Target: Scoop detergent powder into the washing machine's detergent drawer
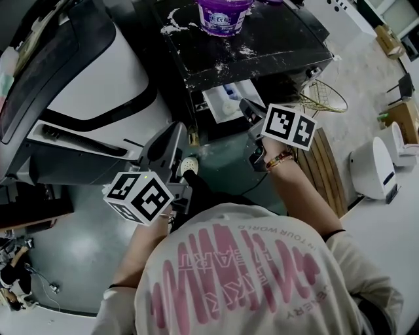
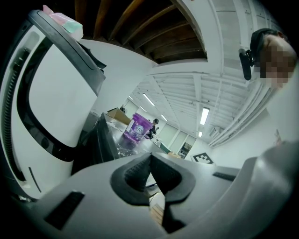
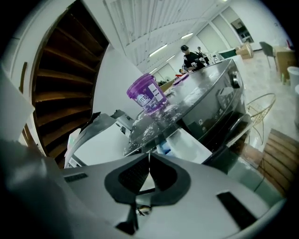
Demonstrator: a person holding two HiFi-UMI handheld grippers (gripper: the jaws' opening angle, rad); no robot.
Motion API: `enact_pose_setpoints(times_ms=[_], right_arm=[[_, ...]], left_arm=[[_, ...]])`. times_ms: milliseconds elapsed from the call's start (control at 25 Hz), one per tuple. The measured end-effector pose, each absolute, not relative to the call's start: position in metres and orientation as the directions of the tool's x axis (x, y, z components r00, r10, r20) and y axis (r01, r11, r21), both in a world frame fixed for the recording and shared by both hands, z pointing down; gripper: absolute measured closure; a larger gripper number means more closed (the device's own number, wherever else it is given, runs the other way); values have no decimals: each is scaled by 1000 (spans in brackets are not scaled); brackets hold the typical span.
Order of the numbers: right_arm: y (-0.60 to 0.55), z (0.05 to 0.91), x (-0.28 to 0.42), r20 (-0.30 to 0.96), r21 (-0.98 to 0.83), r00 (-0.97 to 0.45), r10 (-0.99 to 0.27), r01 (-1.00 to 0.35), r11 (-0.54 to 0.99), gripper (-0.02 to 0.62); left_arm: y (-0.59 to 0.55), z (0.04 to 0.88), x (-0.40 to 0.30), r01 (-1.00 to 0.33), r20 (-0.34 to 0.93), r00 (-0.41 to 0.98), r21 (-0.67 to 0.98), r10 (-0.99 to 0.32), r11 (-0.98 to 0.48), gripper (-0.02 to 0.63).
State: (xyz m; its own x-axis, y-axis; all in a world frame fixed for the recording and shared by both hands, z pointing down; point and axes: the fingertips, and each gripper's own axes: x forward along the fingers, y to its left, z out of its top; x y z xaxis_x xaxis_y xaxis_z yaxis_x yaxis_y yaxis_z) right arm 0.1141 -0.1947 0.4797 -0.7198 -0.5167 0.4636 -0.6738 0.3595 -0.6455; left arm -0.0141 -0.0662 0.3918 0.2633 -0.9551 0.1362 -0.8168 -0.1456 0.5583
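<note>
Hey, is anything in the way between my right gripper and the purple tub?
Nothing visible does. The tub stands on the washer's top, above the open drawer, and the right gripper looks straight at it.

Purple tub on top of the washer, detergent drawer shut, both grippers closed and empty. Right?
No: the detergent drawer is pulled open, as the head view shows. The purple tub does stand on the washer, and the left gripper and right gripper are both closed and empty.
</note>
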Motion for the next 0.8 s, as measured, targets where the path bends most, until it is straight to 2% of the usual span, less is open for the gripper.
enact_pose_setpoints(times_ms=[800], right_arm=[[-179, 474, 92, 542, -308, -680, -494, -708, 636, 594]], left_arm=[[-65, 393, -23, -805, 128, 258, 576, -958, -140, 606]])
